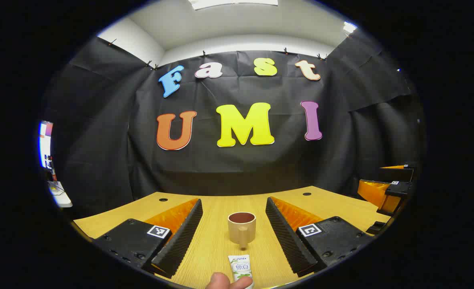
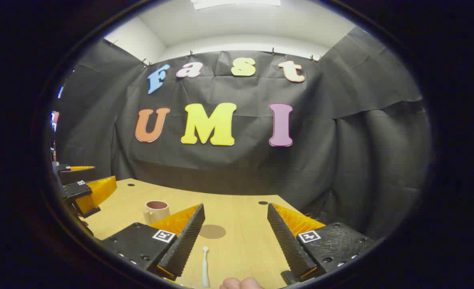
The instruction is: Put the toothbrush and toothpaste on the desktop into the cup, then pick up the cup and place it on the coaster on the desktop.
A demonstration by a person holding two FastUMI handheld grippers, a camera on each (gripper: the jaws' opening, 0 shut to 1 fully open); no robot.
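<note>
A beige cup point(image 1: 242, 228) with a dark inside stands upright on the wooden desk, straight ahead between the fingers of my open left gripper point(image 1: 234, 208). A white toothpaste tube point(image 1: 241, 269) lies just in front of the cup, with a fingertip point(image 1: 225, 281) touching its near end. In the right gripper view the cup point(image 2: 155, 211) stands at the left, a round brown coaster point(image 2: 212, 231) lies flat mid-desk, and a pale toothbrush point(image 2: 205, 265) lies near the bottom. My right gripper point(image 2: 235, 214) is open above the desk, empty. The left gripper point(image 2: 85, 188) shows at the far left there.
The right gripper point(image 1: 387, 188) shows at the right edge of the left gripper view. Small dark holes point(image 1: 163, 199) mark the back of the wooden desk point(image 1: 333, 206). Black cloth walls close the booth behind and to the sides. A fingertip point(image 2: 240, 283) shows at the bottom edge.
</note>
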